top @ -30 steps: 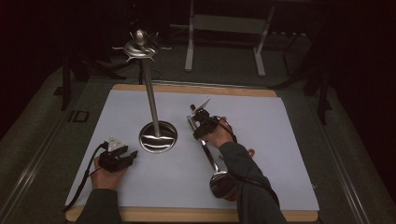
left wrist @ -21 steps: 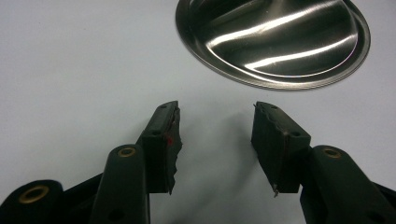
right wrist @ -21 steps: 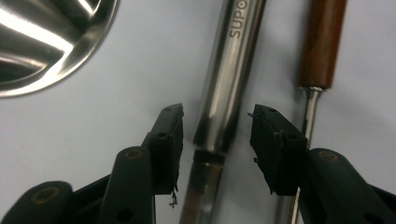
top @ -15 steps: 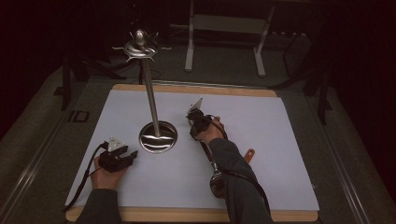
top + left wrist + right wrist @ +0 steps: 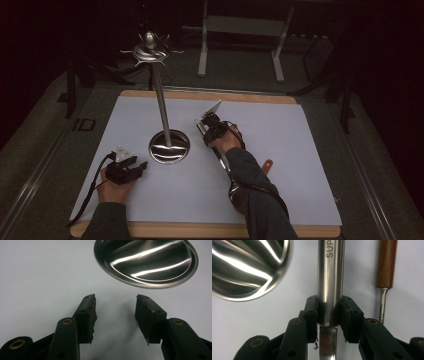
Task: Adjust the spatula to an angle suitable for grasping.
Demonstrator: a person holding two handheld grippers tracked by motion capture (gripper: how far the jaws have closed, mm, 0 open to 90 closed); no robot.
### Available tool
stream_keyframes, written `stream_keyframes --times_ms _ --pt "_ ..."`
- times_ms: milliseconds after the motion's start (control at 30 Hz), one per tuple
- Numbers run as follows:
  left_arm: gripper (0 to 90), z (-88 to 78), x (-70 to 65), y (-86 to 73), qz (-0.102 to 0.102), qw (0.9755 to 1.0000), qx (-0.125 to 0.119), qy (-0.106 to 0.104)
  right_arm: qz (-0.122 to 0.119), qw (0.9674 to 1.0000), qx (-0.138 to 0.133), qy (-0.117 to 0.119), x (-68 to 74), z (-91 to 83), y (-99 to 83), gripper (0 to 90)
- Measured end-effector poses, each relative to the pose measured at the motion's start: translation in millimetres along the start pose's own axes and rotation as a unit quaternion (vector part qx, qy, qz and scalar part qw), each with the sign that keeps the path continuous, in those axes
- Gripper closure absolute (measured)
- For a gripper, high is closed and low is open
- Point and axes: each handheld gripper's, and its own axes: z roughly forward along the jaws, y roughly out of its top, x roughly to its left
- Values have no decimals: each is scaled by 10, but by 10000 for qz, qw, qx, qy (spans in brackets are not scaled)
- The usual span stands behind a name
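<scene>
Now your right gripper (image 5: 329, 308) has its jaws closed on the shiny metal handle (image 5: 330, 277) of a long tool lying flat on the white mat (image 5: 280, 130), just beside the round base (image 5: 169, 146) of the tall metal stand (image 5: 161, 100). Steel like this is hard and stiff, so it will not bend, but it is smooth and round and could slip or roll between the pads. It looks a bit heavy at the far end, so hold it tight near where you have it. A wooden-handled tool (image 5: 386, 263) lies near it. A second ago your right jaws stood wide around the handle; they have just been closing, and now the pads touch it on both sides. Your left gripper (image 5: 115, 315) rests open and holds nothing.
</scene>
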Motion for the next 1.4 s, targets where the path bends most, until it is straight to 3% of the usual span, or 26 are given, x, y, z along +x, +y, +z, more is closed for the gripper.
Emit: stream_keyframes --times_ms 333,567,733,933,1400 --pt "513 0 -2 0 -2 10000 -1 11 -228 9969 -647 388 36 -437 -75 692" --pt "512 -1 -2 0 7 10000 1 22 -266 9916 -1107 611 28 -669 -151 692" --pt "512 -1 -3 0 10 10000 0 24 -309 9874 -1354 756 9 -765 -215 693" --pt "511 -1 -2 0 11 10000 3 25 -338 9791 -1737 1002 -17 -902 -281 693" --pt "511 -2 -5 -1 15 10000 -5 45 -531 9653 -2257 1201 1 -1107 -367 693"
